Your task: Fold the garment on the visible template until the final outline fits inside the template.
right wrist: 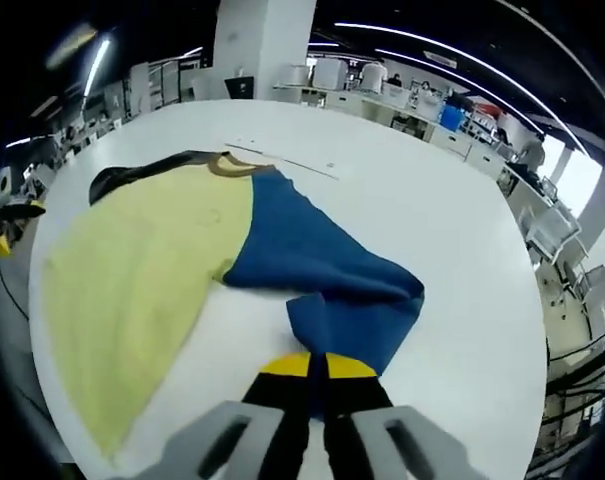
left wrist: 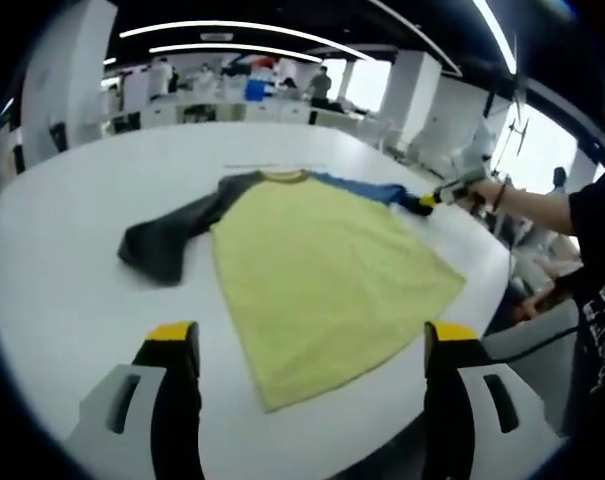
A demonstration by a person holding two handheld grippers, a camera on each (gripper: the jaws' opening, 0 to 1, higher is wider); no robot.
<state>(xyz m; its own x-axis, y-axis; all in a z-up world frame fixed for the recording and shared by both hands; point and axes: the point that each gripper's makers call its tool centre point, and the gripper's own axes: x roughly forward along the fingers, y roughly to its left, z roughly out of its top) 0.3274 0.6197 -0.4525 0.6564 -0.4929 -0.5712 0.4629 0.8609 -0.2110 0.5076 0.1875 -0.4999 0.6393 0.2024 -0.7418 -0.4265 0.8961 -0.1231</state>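
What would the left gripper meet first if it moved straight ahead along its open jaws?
Most likely the near hem of the yellow shirt body, which lies on the white table between and just ahead of the left gripper. Depth is unclear, so it might touch bare table first.

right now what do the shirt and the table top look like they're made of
The shirt looks like soft knit fabric, probably cotton jersey: matte, and its blue sleeve drapes in loose folds where the right gripper pinches it. The table seems a hard laminate or painted board: smooth, white, with a faint sheen; the exact material is uncertain.
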